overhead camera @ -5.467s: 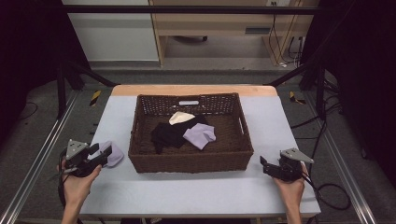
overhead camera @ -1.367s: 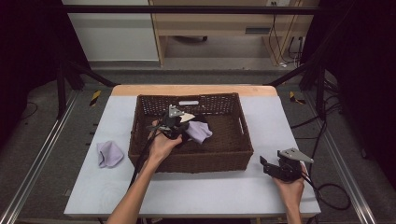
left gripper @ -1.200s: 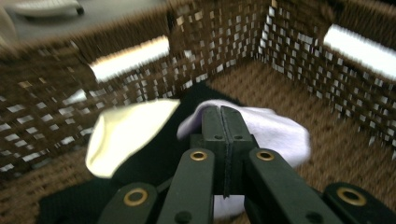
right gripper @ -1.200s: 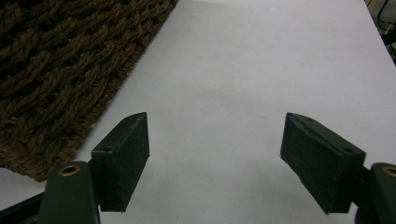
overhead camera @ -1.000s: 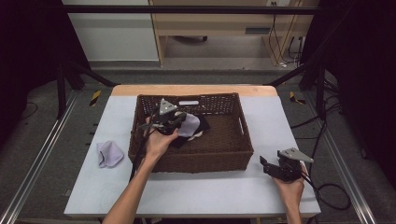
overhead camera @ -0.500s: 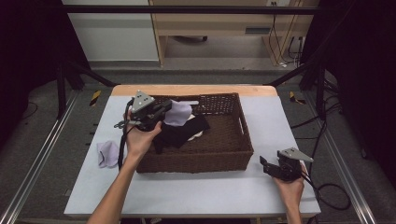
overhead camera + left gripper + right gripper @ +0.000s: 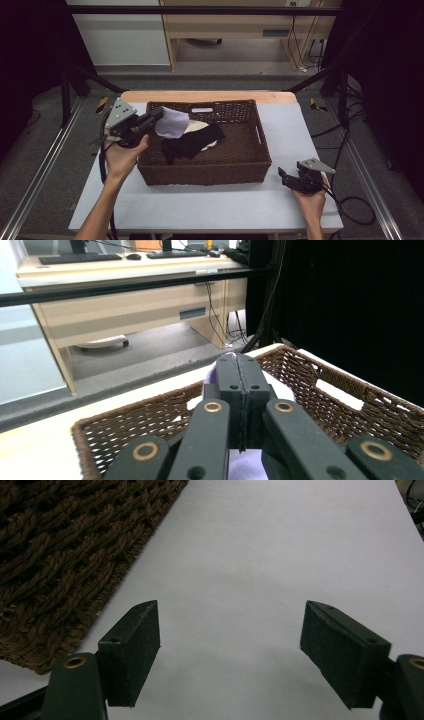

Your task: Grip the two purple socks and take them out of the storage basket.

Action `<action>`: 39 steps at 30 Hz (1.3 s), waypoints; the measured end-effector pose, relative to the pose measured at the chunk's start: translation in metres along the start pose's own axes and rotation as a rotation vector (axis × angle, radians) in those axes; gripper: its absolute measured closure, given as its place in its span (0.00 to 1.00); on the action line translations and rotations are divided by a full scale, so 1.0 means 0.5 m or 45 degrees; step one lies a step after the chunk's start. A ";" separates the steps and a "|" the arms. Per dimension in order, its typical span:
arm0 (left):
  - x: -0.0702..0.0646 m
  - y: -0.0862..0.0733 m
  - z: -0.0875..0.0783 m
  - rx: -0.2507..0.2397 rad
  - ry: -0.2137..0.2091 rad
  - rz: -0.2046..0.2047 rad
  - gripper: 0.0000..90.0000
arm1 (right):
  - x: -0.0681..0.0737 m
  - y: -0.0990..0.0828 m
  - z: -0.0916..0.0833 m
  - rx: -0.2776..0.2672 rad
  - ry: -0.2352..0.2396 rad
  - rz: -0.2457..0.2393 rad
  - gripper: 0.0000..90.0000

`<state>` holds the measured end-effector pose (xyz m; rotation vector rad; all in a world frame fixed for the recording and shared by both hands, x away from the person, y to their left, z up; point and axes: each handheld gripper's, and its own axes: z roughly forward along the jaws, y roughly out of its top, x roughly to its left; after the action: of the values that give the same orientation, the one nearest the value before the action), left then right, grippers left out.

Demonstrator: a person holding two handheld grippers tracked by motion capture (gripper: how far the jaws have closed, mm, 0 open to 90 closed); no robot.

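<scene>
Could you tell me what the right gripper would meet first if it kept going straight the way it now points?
Probably the wicker basket: the open right gripper points left at its near right corner, with bare table between. The basket sits left in its view, so it may only graze it.

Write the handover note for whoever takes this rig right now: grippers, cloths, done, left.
Left gripper: shut on the lilac cloth, lifted over the basket's left rim.
Right gripper: open, idle on the table right of the basket.
In the basket: black cloth over a cream cloth.
Done: the lilac cloth is picked up.
Left, likely: set it down outside the basket, then take out the black and cream cloths.
</scene>
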<state>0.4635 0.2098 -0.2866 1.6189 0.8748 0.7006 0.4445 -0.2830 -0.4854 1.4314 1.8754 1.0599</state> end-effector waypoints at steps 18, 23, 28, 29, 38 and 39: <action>0.092 -0.028 -0.125 -0.059 0.156 -0.073 0.99 | 0.000 0.000 -0.001 -0.001 -0.002 0.001 0.28; 0.118 -0.050 -0.156 -0.075 0.202 -0.127 0.99 | 0.000 0.000 0.000 0.001 -0.003 0.000 0.29; 0.140 -0.083 -0.182 -0.051 0.272 -0.134 0.99 | 0.000 0.000 0.000 -0.003 -0.005 -0.003 0.29; 0.142 -0.090 -0.184 -0.042 0.281 -0.137 0.99 | 0.000 0.000 0.000 -0.003 -0.004 -0.004 0.29; 0.161 -0.192 -0.179 0.045 0.310 -0.222 0.99 | 0.000 0.000 0.000 -0.002 -0.006 -0.006 0.29; 0.161 -0.192 -0.179 0.045 0.310 -0.222 0.99 | 0.000 0.000 0.000 -0.002 -0.006 -0.006 0.29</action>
<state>0.4175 0.3360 -0.3619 1.4858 1.1955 0.7725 0.4444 -0.2830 -0.4855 1.4265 1.8736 1.0544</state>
